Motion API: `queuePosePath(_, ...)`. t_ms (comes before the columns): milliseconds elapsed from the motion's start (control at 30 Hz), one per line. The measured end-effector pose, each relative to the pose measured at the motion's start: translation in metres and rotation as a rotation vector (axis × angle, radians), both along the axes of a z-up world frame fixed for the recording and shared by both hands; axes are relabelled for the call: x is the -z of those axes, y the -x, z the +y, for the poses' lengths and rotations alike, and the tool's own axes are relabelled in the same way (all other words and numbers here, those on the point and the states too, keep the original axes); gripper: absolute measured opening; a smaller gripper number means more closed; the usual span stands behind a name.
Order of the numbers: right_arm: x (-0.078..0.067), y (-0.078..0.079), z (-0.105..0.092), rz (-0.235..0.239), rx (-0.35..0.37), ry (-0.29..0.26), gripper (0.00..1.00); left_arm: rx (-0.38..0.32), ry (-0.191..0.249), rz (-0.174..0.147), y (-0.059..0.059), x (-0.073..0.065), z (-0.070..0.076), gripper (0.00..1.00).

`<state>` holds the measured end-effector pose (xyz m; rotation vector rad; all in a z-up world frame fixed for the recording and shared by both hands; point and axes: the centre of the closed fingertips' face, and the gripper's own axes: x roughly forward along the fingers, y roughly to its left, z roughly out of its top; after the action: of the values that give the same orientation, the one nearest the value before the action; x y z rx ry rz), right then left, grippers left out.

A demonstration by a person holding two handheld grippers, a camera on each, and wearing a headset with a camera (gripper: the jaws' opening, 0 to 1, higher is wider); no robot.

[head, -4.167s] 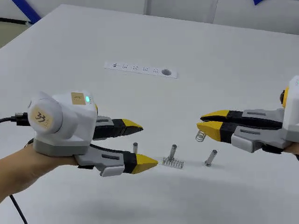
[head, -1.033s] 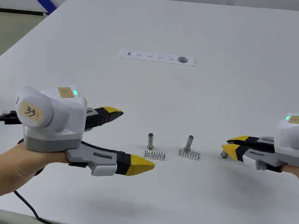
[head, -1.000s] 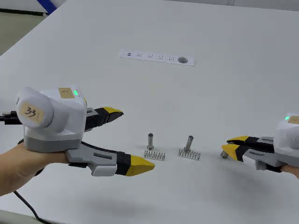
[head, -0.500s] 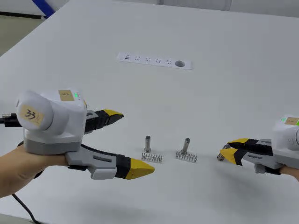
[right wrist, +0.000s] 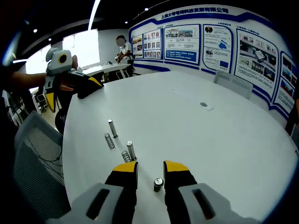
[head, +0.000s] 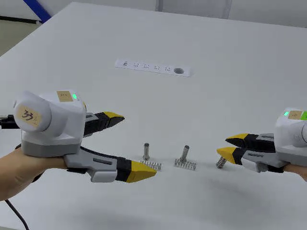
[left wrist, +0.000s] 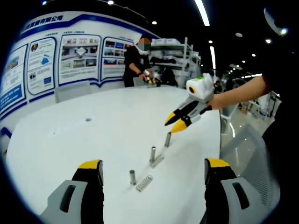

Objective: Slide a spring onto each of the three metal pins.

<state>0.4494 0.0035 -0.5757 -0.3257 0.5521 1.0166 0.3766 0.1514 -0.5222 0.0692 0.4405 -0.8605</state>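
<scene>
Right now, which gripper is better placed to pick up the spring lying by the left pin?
Left: the left gripper, jaws wide open, sits beside that spring; the right gripper is at the far pin.

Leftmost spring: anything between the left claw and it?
Nothing visible. The left claw is open, bare table runs from it to the leftmost spring, and the left pin stands beside that spring.

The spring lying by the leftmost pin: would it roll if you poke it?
Probably. The spring lies on its side on the smooth white table, so a sideways poke would likely roll it. Its thin open wire coils suggest it's light and squashy.
</scene>
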Motion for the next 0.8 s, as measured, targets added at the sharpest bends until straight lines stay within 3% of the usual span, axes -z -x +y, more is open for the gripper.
queuePosePath(133,0.000,0.007,0.013,0.004,-0.035,-0.002,0.22,-0.010,0.014,-0.003,-0.002,-0.002,0.002,0.91)
queuePosePath(367,0.017,0.024,0.035,0.032,-0.131,0.034,0.22,-0.017,0.012,-0.003,-0.004,-0.001,0.006,0.91)
queuePosePath(567,0.043,0.033,0.038,0.019,-0.234,0.180,0.22,-0.032,0.017,0.005,-0.006,0.002,0.012,0.91)
queuePosePath(800,0.065,0.031,0.045,0.007,-0.261,0.269,0.22,-0.044,0.015,0.015,-0.007,0.005,0.015,0.90)
